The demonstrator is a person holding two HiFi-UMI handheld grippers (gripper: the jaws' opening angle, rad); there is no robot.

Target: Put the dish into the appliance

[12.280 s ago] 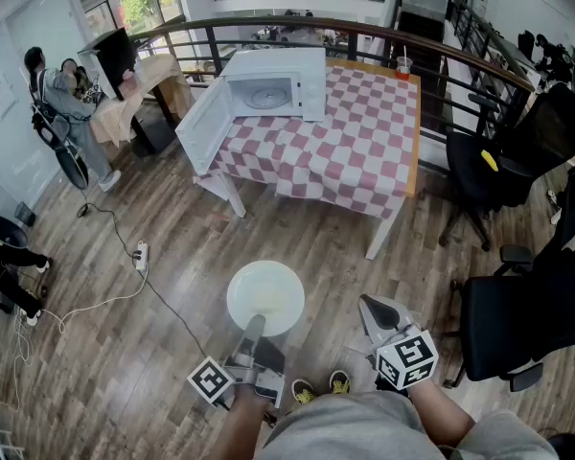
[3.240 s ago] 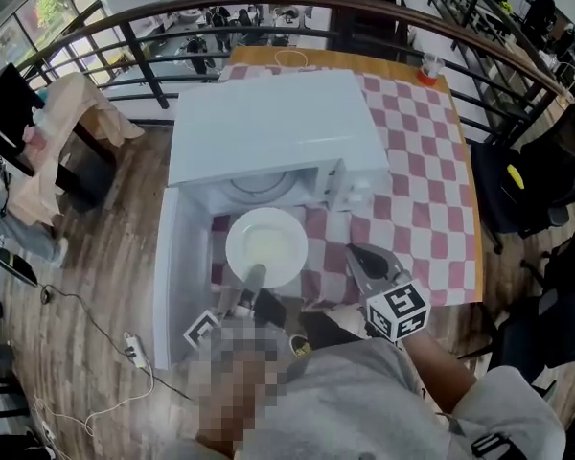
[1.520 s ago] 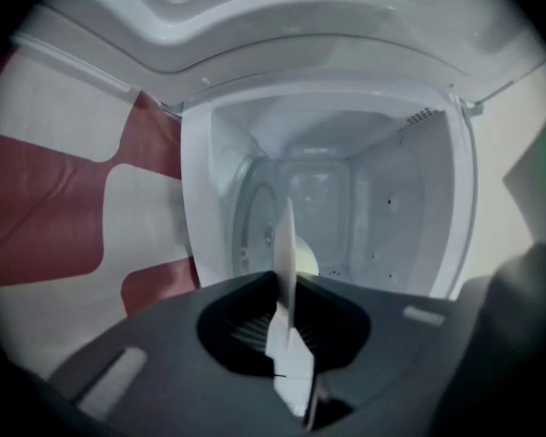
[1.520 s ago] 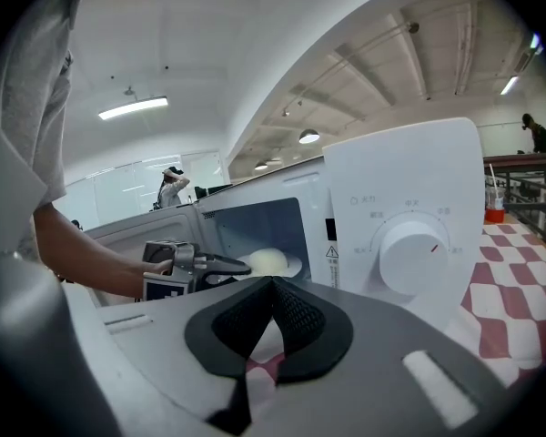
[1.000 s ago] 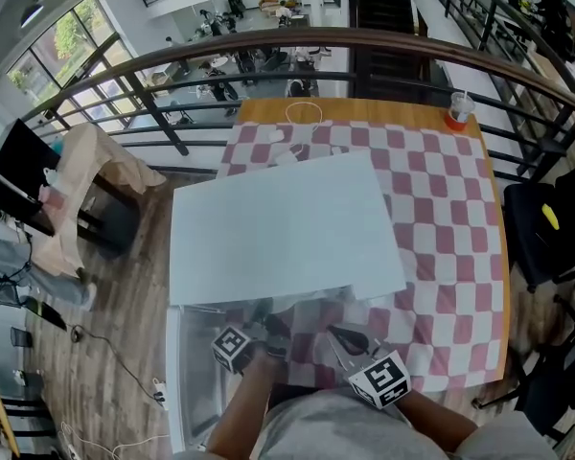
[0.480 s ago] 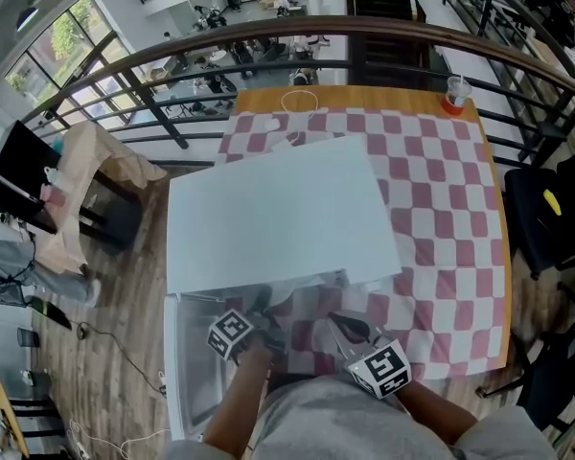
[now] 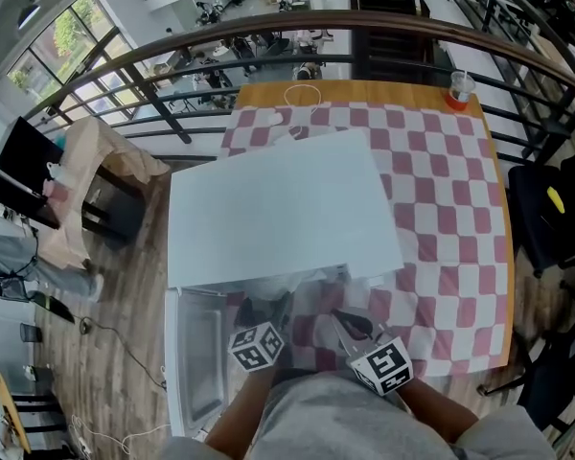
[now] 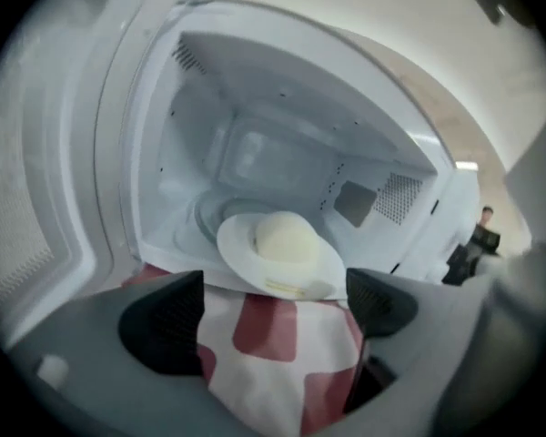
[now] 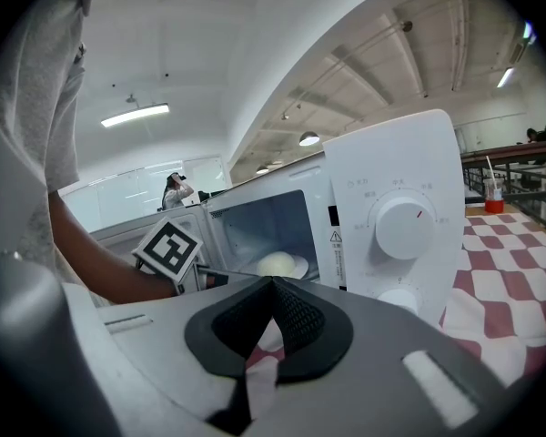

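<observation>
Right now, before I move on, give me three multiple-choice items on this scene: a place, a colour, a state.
1. Where is the dish? A on the floor; B inside the microwave; C on the microwave's top.
2. What colours is the tablecloth? A red and white; B blue and white; C plain green.
3. How are the left tongs? A shut on the dish; B shut, empty; C open, empty.
Answers: B, it sits in the open microwave's chamber; A, red and white checks; C, the jaws have just been opening and stand apart, nothing between them.
</observation>
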